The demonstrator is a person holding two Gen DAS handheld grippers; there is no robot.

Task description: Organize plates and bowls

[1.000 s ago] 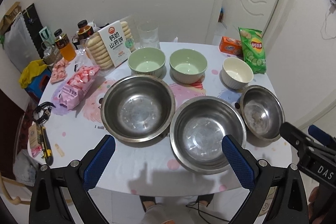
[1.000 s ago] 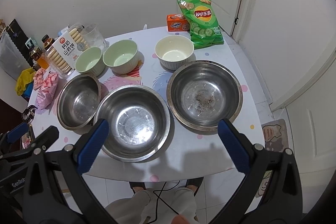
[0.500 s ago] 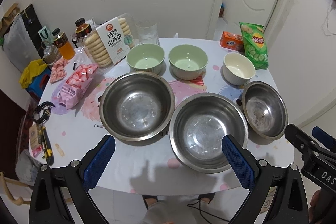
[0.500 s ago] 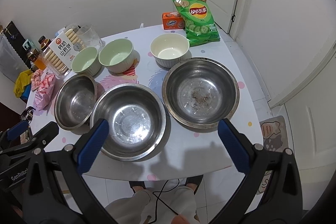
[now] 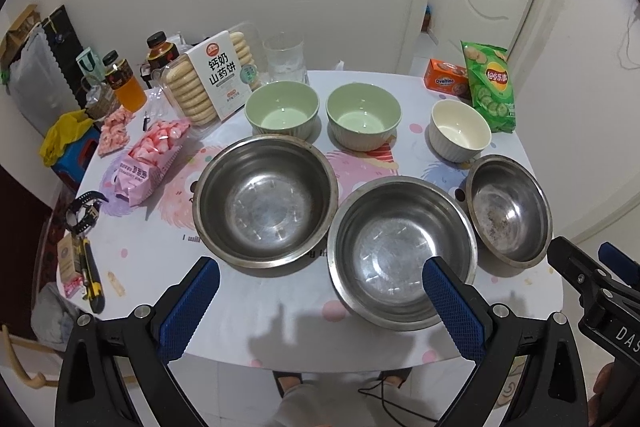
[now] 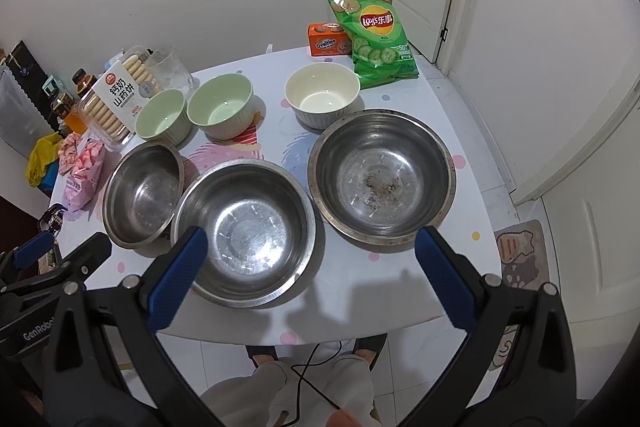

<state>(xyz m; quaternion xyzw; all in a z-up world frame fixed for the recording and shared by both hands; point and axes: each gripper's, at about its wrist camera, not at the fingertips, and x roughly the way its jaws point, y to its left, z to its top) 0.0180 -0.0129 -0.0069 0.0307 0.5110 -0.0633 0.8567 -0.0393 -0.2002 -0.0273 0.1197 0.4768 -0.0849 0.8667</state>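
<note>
Both tongs hang over the near table [image 5: 280,331] edge, spread wide, gripping nothing: left gripper [image 5: 320,307], right gripper [image 6: 308,275]. 3 steel bowls form the near row: left steel bowl [image 5: 266,201], middle steel bowl [image 5: 402,253] and right steel bowl [image 6: 382,181], which is speckled inside. Behind stand 2 green bowls [image 5: 282,111] [image 5: 363,115] and, further right, a white bowl [image 6: 322,95].

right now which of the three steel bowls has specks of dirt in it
The rightmost steel bowl, in front of the white bowl: dark specks dot its bottom. The middle steel bowl and left steel bowl look clean.
</note>
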